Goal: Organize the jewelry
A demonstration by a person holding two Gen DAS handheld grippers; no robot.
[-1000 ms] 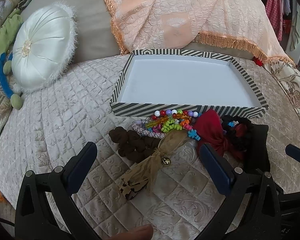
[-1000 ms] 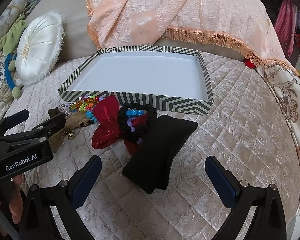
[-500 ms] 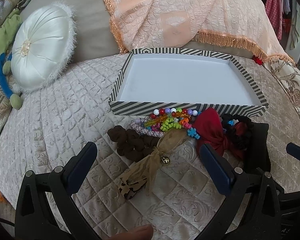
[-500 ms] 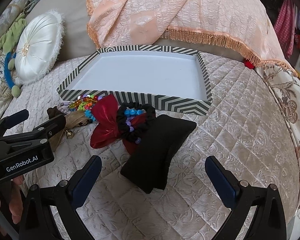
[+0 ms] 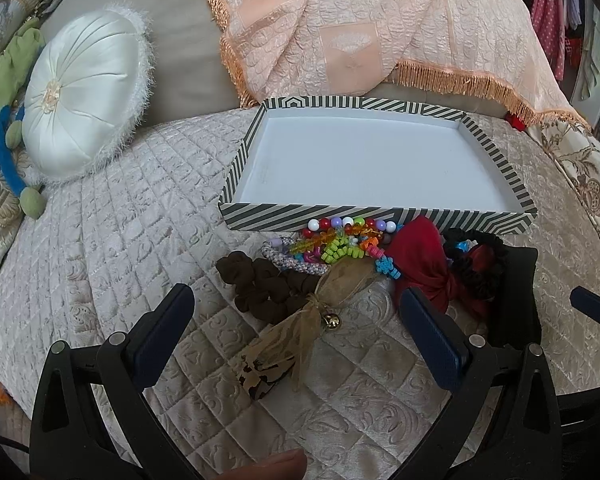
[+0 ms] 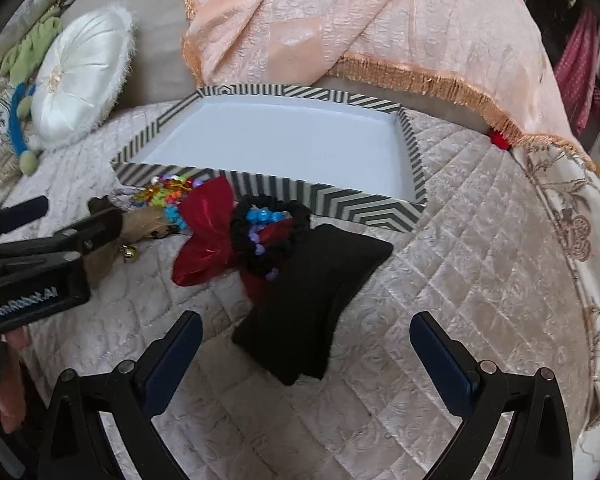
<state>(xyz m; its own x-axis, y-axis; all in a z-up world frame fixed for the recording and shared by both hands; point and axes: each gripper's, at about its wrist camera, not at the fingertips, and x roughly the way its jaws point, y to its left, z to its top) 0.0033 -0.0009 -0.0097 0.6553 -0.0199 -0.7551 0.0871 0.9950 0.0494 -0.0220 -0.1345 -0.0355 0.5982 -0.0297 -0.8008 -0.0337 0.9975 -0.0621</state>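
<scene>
Nothing sorted yet: striped tray sits empty mid-frame, jewelry pile just below it on the bed. Left tongs and right tongs both spread wide, holding nothing. Next I'd guess lowering onto one piece.

Striped tray, red bow

Soft, even daylight fills both fisheye views, with faint shadows, a mild sheen on the quilted bedspread, sharp centres, strongly curved edges, dark vignetted corners, and slight blur towards the rim.
</scene>
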